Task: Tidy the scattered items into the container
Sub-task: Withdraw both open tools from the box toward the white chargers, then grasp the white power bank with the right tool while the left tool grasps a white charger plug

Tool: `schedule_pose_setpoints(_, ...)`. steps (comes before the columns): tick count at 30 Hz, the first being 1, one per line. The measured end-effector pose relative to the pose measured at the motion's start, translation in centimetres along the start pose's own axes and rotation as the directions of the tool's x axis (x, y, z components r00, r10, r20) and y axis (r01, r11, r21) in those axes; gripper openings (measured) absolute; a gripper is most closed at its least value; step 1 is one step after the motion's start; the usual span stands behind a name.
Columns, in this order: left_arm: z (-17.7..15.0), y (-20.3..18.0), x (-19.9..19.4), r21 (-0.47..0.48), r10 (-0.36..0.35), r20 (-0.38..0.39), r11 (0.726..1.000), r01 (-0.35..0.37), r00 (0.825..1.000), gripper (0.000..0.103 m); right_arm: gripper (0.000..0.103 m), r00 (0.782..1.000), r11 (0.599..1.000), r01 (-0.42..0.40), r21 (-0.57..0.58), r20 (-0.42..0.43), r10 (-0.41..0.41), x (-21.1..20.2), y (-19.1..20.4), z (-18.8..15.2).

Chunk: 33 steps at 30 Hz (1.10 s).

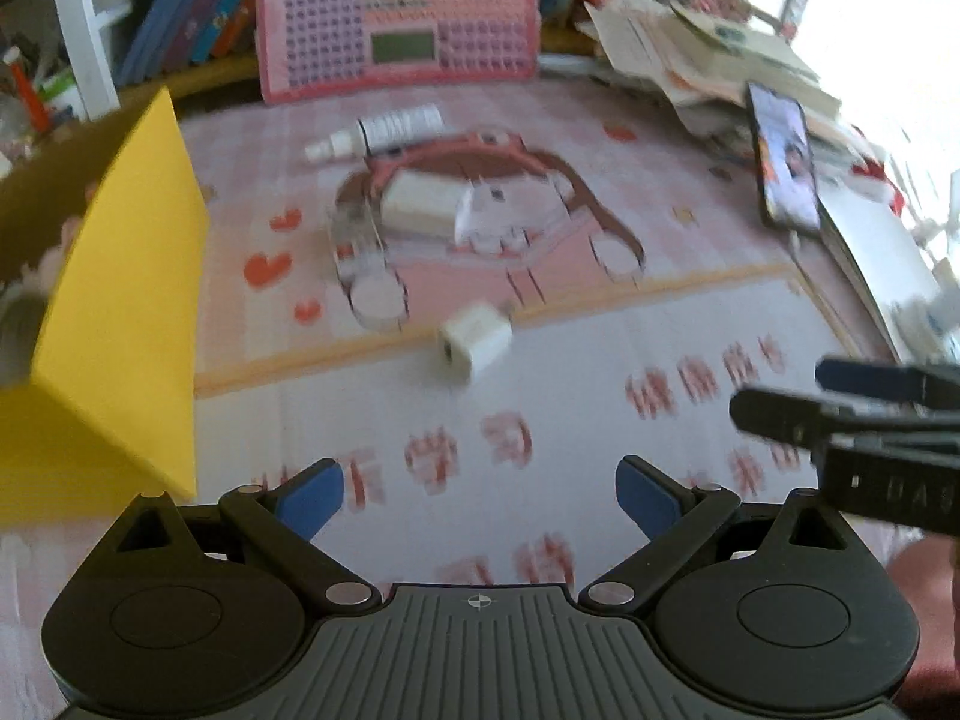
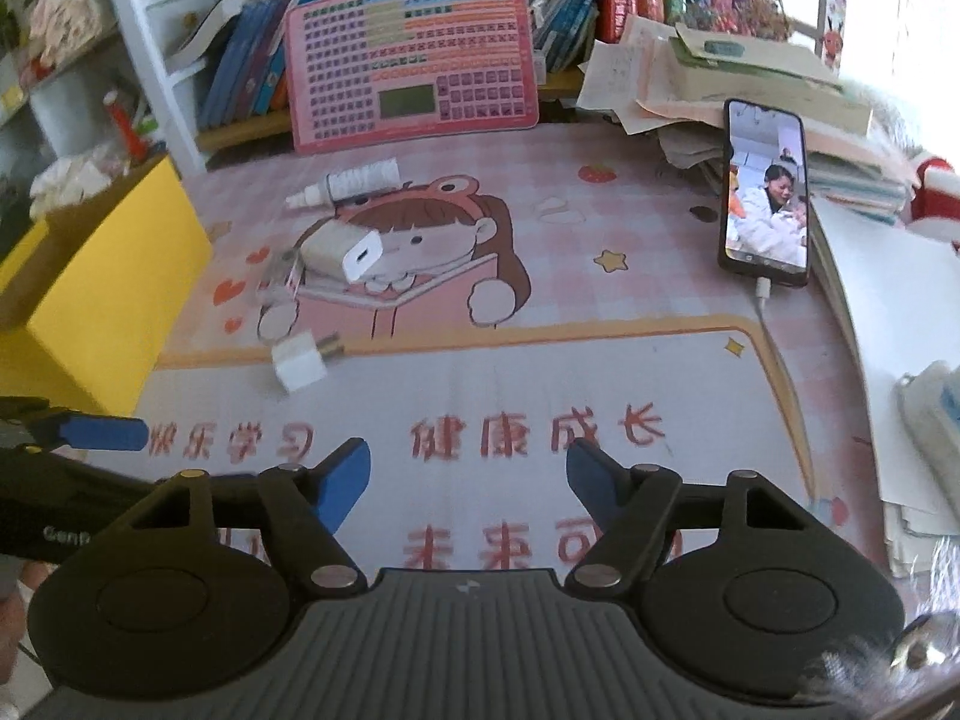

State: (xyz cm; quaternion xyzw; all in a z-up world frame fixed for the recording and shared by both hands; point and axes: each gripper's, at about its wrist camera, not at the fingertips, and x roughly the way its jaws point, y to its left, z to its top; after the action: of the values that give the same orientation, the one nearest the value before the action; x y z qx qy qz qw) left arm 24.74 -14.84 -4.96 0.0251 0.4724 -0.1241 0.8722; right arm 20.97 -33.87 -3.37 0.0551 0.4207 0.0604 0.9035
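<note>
Both pairs of jaws stand apart with nothing between them: the left gripper (image 1: pixel 480 495) and the right gripper (image 2: pixel 468 480) hover side by side over the printed desk mat (image 2: pixel 540 372), pointing down and forward.

Nearest ahead lies the small white charger cube (image 2: pixel 298 365), resting on the mat's orange border line. It sits almost straight ahead of the left gripper and off to the left of the right one, so by my reading the left hand has the more direct line to it. Its prongs point away to the right in the right wrist view, and nothing stands between it and either gripper.

Just beyond is a larger white charger (image 2: pixel 342 252), which seems to rest against a clear, smaller item (image 2: pixel 282 276); the left view is too blurred to say what that is. Farther back lies a white spray bottle (image 2: pixel 354 183), its long axis running left to right.

The yellow box (image 2: pixel 114 300), presumably the container, stands at the left edge of the mat, well clear of the items. A phone (image 2: pixel 765 192) leans against stacked papers on the far right, its cable trailing down the mat.
</note>
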Motion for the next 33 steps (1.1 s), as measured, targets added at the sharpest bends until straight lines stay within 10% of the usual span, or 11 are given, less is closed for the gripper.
schedule_pose_setpoints(10, 3.7, -1.1, 3.9, -0.015, 0.117, 0.070, 0.993, -0.117, 0.991, 0.073, 0.068, 0.997, 0.998, -0.064, -0.014, 0.032, 0.065, 3.6, -1.1, 4.7)
schedule_pose_setpoints(25, 4.2, -1.6, 7.6, -0.012, 0.106, -0.001, 0.994, -0.106, 0.994, 0.036, 0.069, 0.983, 0.980, -0.177, -0.085, 0.027, 0.180, 8.5, 0.0, 9.1)
schedule_pose_setpoints(33, 4.3, -0.4, 6.5, -0.091, 0.065, -0.035, 0.993, -0.068, 0.997, 0.035, 0.069, 0.969, 0.935, -0.240, -0.262, -0.012, 0.246, 12.6, 3.6, 11.0)
